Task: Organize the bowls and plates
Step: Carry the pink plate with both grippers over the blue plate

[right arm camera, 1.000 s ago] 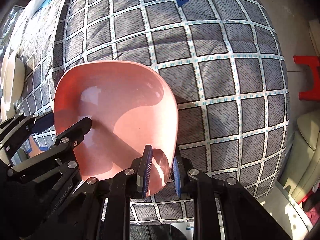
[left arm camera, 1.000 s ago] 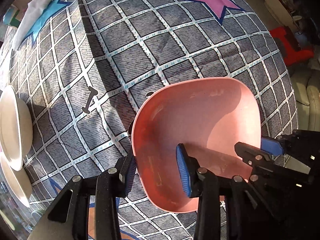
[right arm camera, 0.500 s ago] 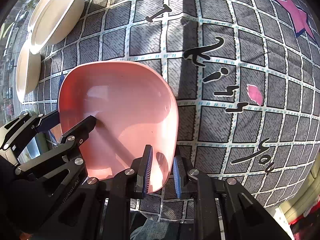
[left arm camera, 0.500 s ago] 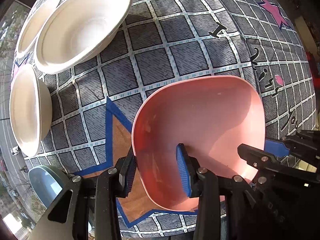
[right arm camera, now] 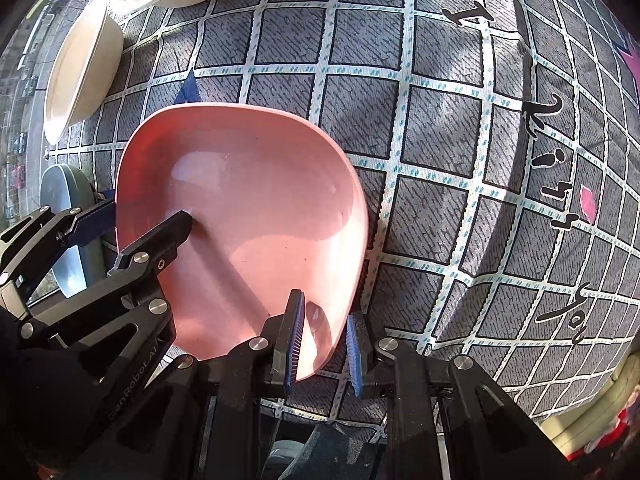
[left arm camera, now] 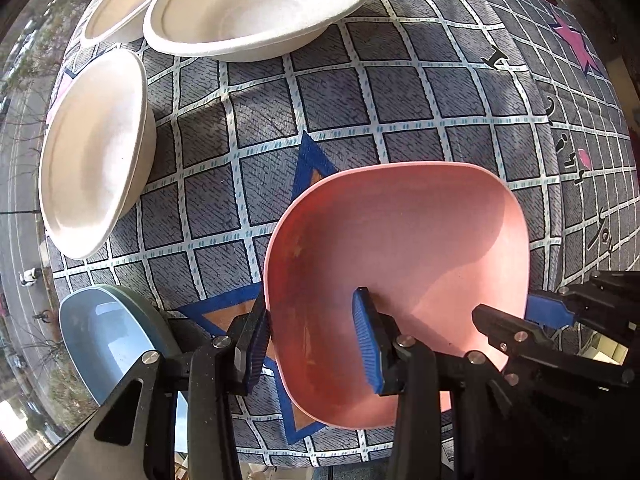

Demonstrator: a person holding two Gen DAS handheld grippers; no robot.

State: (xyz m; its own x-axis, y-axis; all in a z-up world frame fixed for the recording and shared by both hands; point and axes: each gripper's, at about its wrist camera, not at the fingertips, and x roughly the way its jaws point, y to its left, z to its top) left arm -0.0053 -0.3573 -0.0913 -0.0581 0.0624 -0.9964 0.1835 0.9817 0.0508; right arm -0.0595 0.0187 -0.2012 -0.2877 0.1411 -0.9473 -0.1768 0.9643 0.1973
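A pink squarish bowl (left arm camera: 400, 240) is held above the patterned cloth by both grippers; it also shows in the right wrist view (right arm camera: 248, 224). My left gripper (left arm camera: 314, 344) straddles its left rim, one finger inside and one outside, with a gap visible. My right gripper (right arm camera: 322, 342) is shut on the bowl's near right rim. A blue bowl (left arm camera: 108, 344) sits just left of the pink one, at the table's edge. Three white bowls lie beyond: one (left arm camera: 96, 152) at left, two overlapping (left arm camera: 256, 4) at the back.
The grey grid cloth (left arm camera: 400, 92) with stars and lettering covers the table. The table edge runs close behind the blue bowl (right arm camera: 64, 216). The right half of the cloth (right arm camera: 480, 160) holds no dishes.
Both grippers have carried the pink bowl leftward across the cloth. The white bowls and the blue bowl have come into view and now lie close.
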